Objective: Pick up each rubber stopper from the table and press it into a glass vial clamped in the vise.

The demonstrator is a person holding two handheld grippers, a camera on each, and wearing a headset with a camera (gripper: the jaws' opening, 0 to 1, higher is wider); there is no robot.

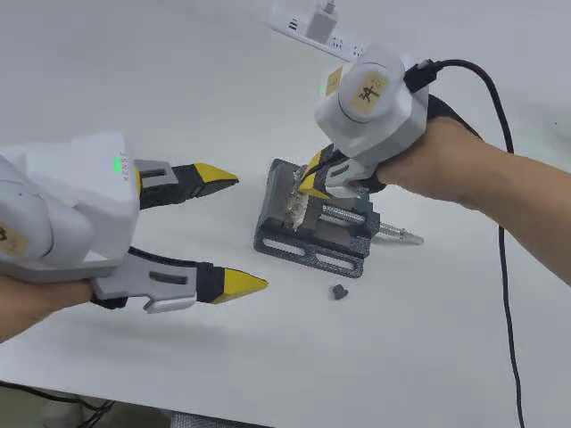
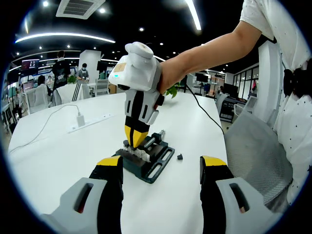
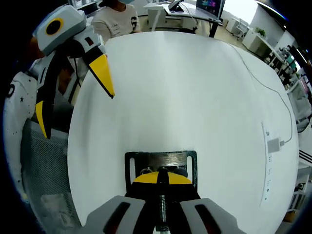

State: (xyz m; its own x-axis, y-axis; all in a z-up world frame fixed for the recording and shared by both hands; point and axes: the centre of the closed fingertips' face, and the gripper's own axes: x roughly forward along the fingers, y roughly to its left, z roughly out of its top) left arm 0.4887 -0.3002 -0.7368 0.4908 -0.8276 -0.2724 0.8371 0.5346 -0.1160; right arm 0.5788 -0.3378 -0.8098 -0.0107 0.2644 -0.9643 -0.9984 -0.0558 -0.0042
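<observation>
White desk (image 1: 178, 71) surface carries a dark grey bench vise (image 1: 303, 248) near its centre, with its screw handle pointing to the right in the head view. The right tongs (image 1: 312, 181) point down onto the clamping gap of the vise. Their yellow tips are pressed together, and whether a stopper sits between them cannot be seen. Pale objects clamped in the vise, probably glass vials (image 1: 297, 210), lie directly under these tips.

The left tongs (image 1: 241, 232) are spread wide and hold nothing. They hover above the desk to the left of the vise, well apart from it.

One small dark rubber stopper (image 1: 338, 291) lies on the desk just beside the vise base, on the side nearer the person, clear of both tongs.

A white power strip (image 1: 312, 27) with a plugged-in cable lies at the far side of the desk.
</observation>
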